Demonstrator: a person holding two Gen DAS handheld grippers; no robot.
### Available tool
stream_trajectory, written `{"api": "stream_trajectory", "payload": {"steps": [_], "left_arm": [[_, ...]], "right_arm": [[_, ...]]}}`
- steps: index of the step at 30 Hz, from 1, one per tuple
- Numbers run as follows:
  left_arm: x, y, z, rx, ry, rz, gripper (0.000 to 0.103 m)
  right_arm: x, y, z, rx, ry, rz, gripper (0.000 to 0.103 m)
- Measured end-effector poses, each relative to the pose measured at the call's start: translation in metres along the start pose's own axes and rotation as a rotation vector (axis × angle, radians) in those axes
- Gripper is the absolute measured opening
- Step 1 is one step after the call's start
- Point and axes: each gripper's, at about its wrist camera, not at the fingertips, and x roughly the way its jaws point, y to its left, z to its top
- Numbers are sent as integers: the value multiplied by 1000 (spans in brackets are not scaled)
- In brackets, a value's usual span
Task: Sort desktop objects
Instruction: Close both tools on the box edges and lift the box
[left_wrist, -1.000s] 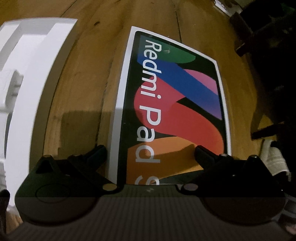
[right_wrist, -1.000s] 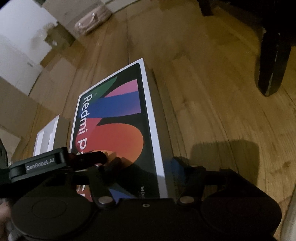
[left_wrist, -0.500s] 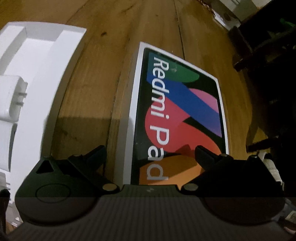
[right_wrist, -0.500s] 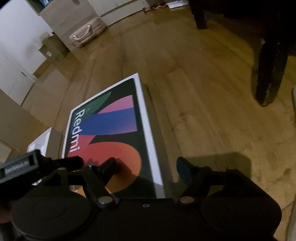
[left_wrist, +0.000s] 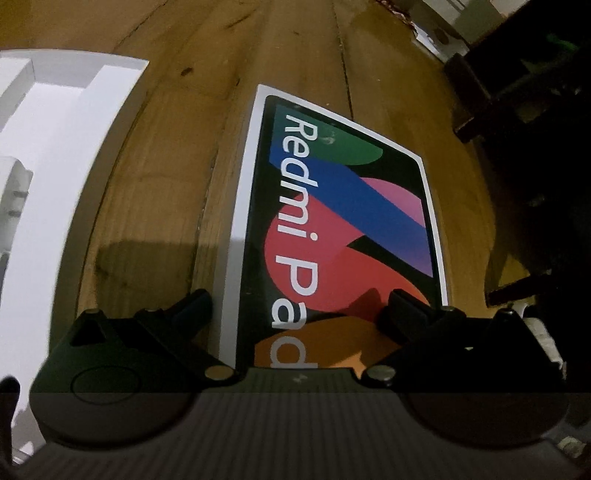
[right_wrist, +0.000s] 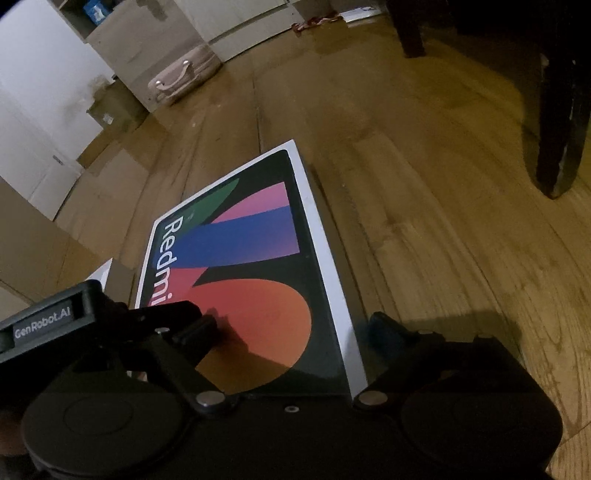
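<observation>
Across the lower centre of both views, the left gripper (left_wrist: 297, 308) and right gripper (right_wrist: 291, 330), each spread wide and empty, straddled opposite long edges of the Redmi Pad box (left_wrist: 343, 229), where even, simultaneous closure would likely have kept it level.

Left wrist: we look low along the white-edged colourful tablet box (left_wrist: 340, 236) | right wrist: same box (right_wrist: 251, 280), seen close from its other side.

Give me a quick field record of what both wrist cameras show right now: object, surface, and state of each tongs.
object: Redmi Pad box, lid up, lying flat
surface: wooden floor
left tongs: open, straddling the box's near left corner, one finger beside its left edge, the other over the lid
right tongs: open, straddling the box's near right corner
contact: cannot tell whether either touches the box
nearby: white tray left of the box; dark furniture leg to the right
</observation>
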Motion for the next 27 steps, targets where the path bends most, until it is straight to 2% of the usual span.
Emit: {"api": "stream_trajectory", "payload": {"steps": [6,10,14,19,23,27], "left_arm": [[-18,-22,4,106,-56,76,103],[-29,-26,6,135,-64,116,103],[-37,-21,8,138,-67,103,103],[-47,-24,11,152,-99,101,103],[-67,-22,16,157,-136,107,103],[-87,-16,22,193,-124,131,103]], "right_arm": [[-9,-2,4,1,15,59,84],[-13,-2,7,8,16,100,80],[-14,4,6,-3,17,114,79],[-20,8,8,-18,-24,148,75],[-29,16,10,-39,-83,202,75],[-36,27,13,-35,-110,270,74]]}}
